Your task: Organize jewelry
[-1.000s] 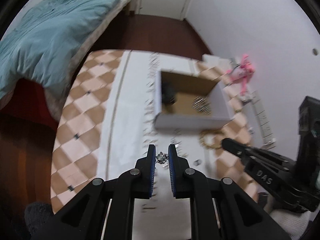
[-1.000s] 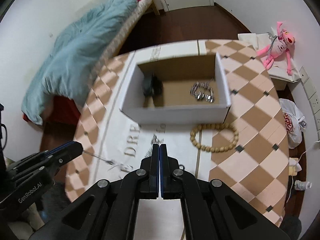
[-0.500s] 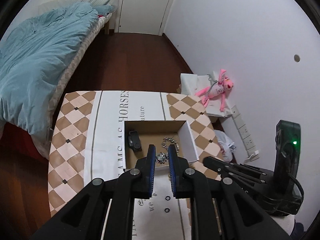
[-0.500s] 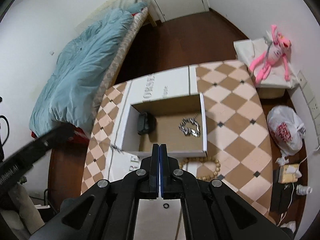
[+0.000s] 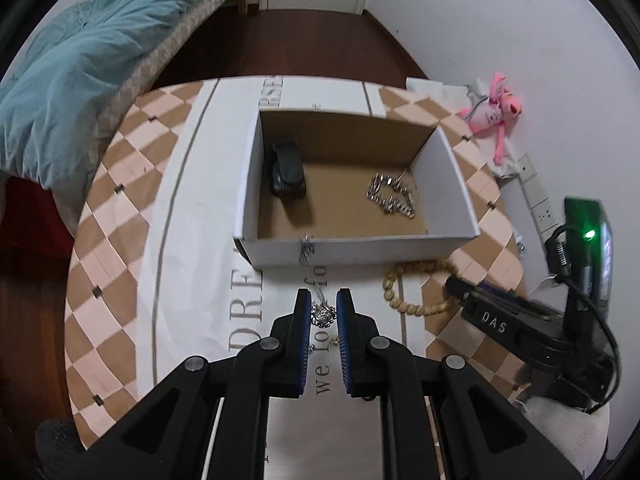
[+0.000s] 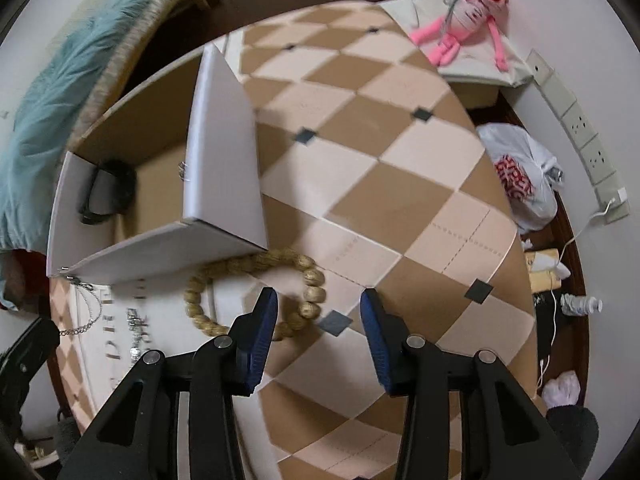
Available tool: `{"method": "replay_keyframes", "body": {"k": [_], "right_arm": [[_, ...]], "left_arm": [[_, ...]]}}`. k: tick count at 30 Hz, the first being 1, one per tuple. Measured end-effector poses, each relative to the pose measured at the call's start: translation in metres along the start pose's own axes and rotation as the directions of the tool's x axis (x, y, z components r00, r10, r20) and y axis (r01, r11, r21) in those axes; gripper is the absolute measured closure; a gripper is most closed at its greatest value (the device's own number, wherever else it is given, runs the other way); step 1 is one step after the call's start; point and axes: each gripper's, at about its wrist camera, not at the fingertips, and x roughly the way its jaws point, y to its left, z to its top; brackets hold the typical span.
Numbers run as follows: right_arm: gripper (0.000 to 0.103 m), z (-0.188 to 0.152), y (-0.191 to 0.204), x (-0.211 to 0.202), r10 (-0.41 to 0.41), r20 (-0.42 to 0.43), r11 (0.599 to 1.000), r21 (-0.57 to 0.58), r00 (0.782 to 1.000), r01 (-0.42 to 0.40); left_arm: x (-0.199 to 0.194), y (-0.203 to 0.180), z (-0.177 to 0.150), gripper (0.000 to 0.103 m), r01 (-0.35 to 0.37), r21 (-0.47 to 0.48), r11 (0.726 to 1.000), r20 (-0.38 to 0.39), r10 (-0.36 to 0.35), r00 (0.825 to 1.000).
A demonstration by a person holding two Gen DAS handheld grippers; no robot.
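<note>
pendant (image 5: 323, 316) pinched between the blue pads of the left gripper (image 5: 323, 308), clenched on it, just in front of the white box (image 5: 360, 250). its thin silver chain (image 5: 307, 256) runs up from the pads and drapes over the box's near wall, touching the rim. right gripper (image 6: 318, 304) jaws have just been opening, nothing between them, pads apart above the bead bracelet (image 6: 256, 292). the bracelet lies on the table (image 6: 380, 160) touching the box's near right corner; the left pad overlaps its right side in view, contact cannot tell. in the left wrist view the right gripper sits right of the box front, tip near the bracelet.

inside the box: black object (image 5: 287, 170) against the left wall, looks like a watch or clip, cannot tell which; silver chain bracelet (image 5: 392, 198) heaped toward the right wall. brown cardboard floor, 2 items in there.

beyond the box: dark wood floor, bed with teal duvet (image 5: 80, 60) to the left of it, pink plush toy (image 6: 464, 12) to the right by the wall. white plastic bag (image 6: 520, 176) on the floor right of the table.
</note>
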Motion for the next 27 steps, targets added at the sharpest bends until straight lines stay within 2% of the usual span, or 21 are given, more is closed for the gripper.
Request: {"method": "replay_keyframes", "body": {"k": [1,2,3,4,8,13,21,27], "right_arm": [[0.06,-0.001,0.001,0.002,-0.009,-0.005,1.0,-0.008,1.0,0.009],[0.071,-0.001,0.002,0.001,-0.021,0.006,1.0,-0.019,1.0,0.021],[0.091,-0.002,0.004,0.002,-0.048,0.01,0.998,-0.037,0.999,0.048],[0.094,-0.003,0.006,0.004,-0.044,0.002,0.998,-0.048,0.999,0.044],[0.094,-0.007,0.009,0.001,-0.022,-0.007,0.997,-0.073,1.0,0.022],[0.094,-0.012,0.014,-0.039,0.063,0.061,0.995,-0.087,0.996,-0.058],[0.094,0.006,0.037,-0.117,0.179,0.154,0.974,-0.168,0.972,-0.153],[0.094,0.034,0.056,-0.16,0.25,0.194,0.957,-0.198,0.949,-0.211]], "left_arm": [[0.002,0.0,-0.001,0.093,-0.002,-0.002,1.0,-0.004,0.002,1.0],[0.003,0.0,-0.002,0.093,-0.002,-0.004,1.0,-0.008,0.002,1.0],[0.004,0.0,-0.002,0.093,-0.003,-0.005,1.0,-0.009,0.003,1.0],[0.004,-0.001,-0.002,0.093,-0.002,-0.006,1.0,-0.009,0.002,1.0],[-0.005,-0.003,-0.001,0.093,0.003,-0.001,1.0,0.005,-0.003,1.0],[-0.028,-0.006,0.002,0.093,0.033,0.006,0.999,0.038,-0.034,0.999],[-0.076,-0.016,0.024,0.093,0.09,0.039,0.995,0.117,-0.094,0.989],[-0.098,-0.018,0.057,0.093,0.133,0.048,0.99,0.161,-0.139,0.977]]}}
